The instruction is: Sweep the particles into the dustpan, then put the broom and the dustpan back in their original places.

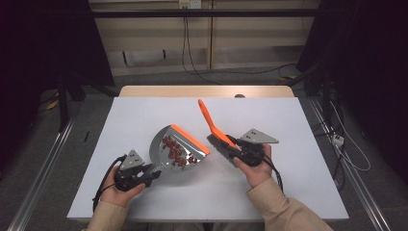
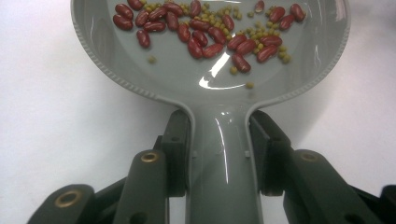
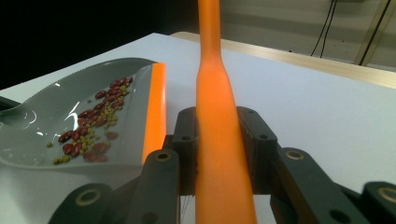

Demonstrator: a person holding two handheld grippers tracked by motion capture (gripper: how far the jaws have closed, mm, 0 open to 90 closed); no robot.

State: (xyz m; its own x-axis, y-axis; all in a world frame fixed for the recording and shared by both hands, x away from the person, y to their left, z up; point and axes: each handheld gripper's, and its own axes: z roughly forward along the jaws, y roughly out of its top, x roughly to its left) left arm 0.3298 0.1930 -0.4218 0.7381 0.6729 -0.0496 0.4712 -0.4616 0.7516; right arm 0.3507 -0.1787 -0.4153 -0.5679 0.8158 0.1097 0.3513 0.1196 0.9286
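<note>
In the high view, the left tongs [image 1: 149,176] grip the handle of a grey dustpan [image 1: 166,159] with an orange lip, which rests near the middle of the white worktop [image 1: 288,183]; red beans [image 1: 175,150] lie heaped in its bowl. Just to the dustpan's right, the right tongs [image 1: 234,153] hold an orange hand brush [image 1: 211,122], its handle slanting up and away toward the far edge and its dark bristles beside the dustpan's orange lip. In the left gripper view, the left tongs [image 2: 219,154] are clamped on the dustpan's [image 2: 224,177] narrow grey handle, one black jaw pressed against each side of it; farther out in the bowl lie red kidney beans [image 2: 205,39] mixed with small yellow-green beans [image 2: 254,35]. In the right gripper view, the right tongs [image 3: 219,154] are clamped on the orange brush handle [image 3: 217,116], which rises straight up between the jaws. To the left sits the dustpan [image 3: 42,116], slightly tilted, with the beans [image 3: 95,126] gathered in front of its orange lip.
</note>
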